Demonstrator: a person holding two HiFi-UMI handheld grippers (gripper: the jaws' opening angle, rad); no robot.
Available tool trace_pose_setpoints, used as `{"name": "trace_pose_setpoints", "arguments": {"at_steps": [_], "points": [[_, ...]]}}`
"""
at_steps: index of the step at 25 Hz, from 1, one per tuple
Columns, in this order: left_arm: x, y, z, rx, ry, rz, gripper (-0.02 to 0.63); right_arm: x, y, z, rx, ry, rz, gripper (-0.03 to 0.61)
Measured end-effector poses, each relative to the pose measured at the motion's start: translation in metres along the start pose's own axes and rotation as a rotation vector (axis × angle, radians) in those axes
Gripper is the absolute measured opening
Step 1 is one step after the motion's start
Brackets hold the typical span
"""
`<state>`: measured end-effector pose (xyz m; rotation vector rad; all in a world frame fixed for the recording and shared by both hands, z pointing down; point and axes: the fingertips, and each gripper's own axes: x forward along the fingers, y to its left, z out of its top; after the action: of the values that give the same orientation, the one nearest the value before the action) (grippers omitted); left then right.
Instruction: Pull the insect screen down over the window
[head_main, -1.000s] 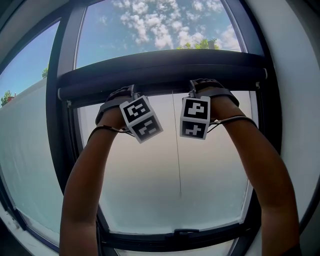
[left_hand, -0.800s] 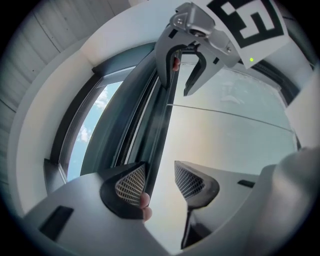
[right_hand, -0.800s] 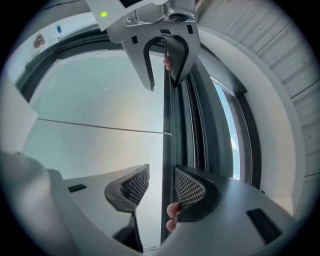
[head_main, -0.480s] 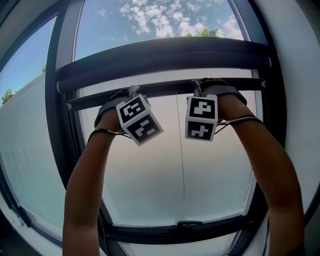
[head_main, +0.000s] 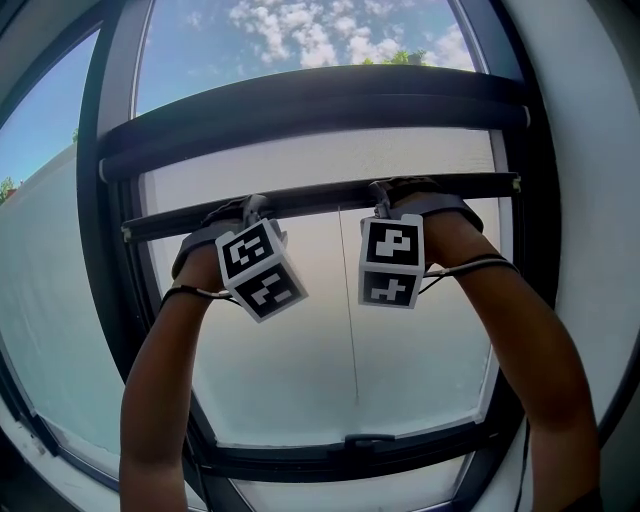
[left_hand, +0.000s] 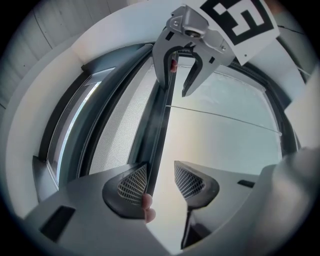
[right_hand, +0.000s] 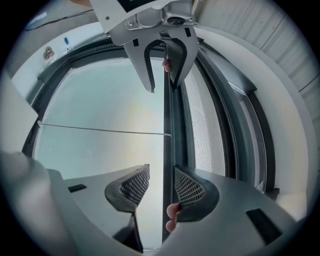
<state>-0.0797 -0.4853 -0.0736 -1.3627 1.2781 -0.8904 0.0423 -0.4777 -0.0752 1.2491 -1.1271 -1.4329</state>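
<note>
The insect screen (head_main: 320, 155) shows as a band of fine grey mesh across the upper part of the window (head_main: 105, 280), stretched between its dark roller housing (head_main: 320, 105) near the top edge of the frame and its dark pull bar (head_main: 320, 197) below; the bar's long axis runs side to side from the frame's left edge to its right edge, and in the head view its right end sits a little higher than its left; below the bar the pane (head_main: 300, 370) is uncovered down to the frame's bottom edge; both arms reach up to the bar, one either side of its middle, with the marker cubes (head_main: 261, 270) hanging just under it; the left gripper (left_hand: 161, 182) has its jaws spread with the bar running between them, the bar lying against one ribbed pad and standing clear of the other, so the claw straddles the bar and does not pinch it; a fingertip (left_hand: 146, 202) shows beside the bar at that pad; the right gripper (right_hand: 162, 187) is set the same way, jaws apart, the bar against the pad on the mesh side and a gap to the other pad, with fingertips (right_hand: 173, 210) showing at the bar beneath it; a thin cord (head_main: 351, 320) hangs straight down from the bar's middle, between the two grippers, ending above the bottom edge of the frame; above the housing, blue sky and cloud show through the glass.
</note>
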Motion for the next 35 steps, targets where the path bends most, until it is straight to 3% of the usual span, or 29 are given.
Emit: {"name": "trace_pose_setpoints", "arguments": {"at_steps": [5, 10, 21, 31, 35], "points": [[-0.007, -0.009, -0.001, -0.024, -0.012, -0.024, 0.172, -0.006, 0.009, 0.001, 0.000, -0.004, 0.015, 0.156], [-0.009, -0.026, -0.002, 0.004, 0.007, -0.043, 0.170, -0.009, 0.026, -0.001, 0.006, -0.004, 0.049, 0.156], [-0.017, -0.069, -0.014, -0.012, -0.018, -0.148, 0.170, -0.018, 0.069, 0.005, -0.015, 0.038, 0.190, 0.156], [-0.024, -0.103, -0.019, 0.015, -0.012, -0.172, 0.170, -0.028, 0.101, 0.007, 0.021, 0.014, 0.198, 0.156], [-0.030, -0.124, -0.021, 0.011, -0.018, -0.230, 0.155, -0.035, 0.123, 0.007, 0.021, 0.016, 0.258, 0.155]]}}
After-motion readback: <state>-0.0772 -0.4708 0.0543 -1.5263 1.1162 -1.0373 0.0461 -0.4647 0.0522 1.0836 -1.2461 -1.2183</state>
